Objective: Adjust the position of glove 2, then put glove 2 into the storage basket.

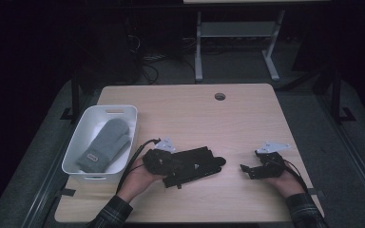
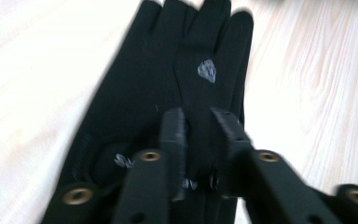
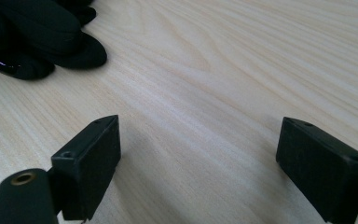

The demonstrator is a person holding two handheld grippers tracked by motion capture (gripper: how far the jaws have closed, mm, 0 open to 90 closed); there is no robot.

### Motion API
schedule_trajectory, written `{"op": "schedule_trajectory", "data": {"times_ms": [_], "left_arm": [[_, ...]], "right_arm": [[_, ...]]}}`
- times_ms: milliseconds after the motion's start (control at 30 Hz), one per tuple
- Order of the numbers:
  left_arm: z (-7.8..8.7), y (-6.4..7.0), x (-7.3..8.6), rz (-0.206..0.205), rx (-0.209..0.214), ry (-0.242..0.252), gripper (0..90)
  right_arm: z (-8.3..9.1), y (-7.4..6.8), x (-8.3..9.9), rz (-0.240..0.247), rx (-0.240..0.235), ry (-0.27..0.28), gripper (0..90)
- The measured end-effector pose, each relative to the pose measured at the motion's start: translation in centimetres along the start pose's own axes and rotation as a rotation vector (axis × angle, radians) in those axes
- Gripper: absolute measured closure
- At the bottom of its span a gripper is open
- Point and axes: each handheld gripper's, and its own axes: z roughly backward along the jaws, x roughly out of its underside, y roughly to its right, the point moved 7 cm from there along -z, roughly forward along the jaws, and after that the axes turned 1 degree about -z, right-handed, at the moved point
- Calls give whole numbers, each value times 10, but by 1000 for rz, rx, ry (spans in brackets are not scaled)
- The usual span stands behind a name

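A black glove (image 1: 200, 161) lies flat on the wooden table, fingers pointing right. My left gripper (image 1: 183, 167) is shut on a fold of the black glove (image 2: 168, 88) near its cuff, the jaws pinching the fabric between them (image 2: 199, 135). My right gripper (image 1: 247, 170) rests low over bare wood to the right of the glove, open, with nothing between its jaws (image 3: 198, 154). The glove's fingertips (image 3: 42, 37) show at the upper left of the right gripper view. A grey mitten (image 1: 105, 144) lies in the white bin (image 1: 126, 113).
The white bin stands at the table's left edge. A round cable hole (image 1: 220, 96) sits near the far edge. A white table frame (image 1: 237, 38) stands on the floor beyond. Bare wood lies between the two grippers.
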Motion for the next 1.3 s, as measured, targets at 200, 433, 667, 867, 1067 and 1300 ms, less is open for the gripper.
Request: {"op": "schedule_trajectory", "data": {"times_ms": [200, 433, 667, 867, 1067, 1300], "left_arm": [[-5, -6, -18, -76, -2, 11, 393], [-30, -9, -24, -126, 35, -39, 170], [-48, -19, -18, -167, -7, -81, 140], [-60, -21, -10, -161, -11, -118, 140], [-64, -19, -6, -171, 22, -136, 147], [-60, -15, -5, -183, 66, -112, 296]], "right_arm": [[0, 0, 0, 4, 1, 2, 135], [0, 0, 0, 3, 0, 2, 135], [0, 0, 0, 3, 0, 2, 135], [0, 0, 0, 3, 0, 2, 135], [0, 0, 0, 3, -1, 2, 135], [0, 0, 0, 6, -1, 3, 135]]}}
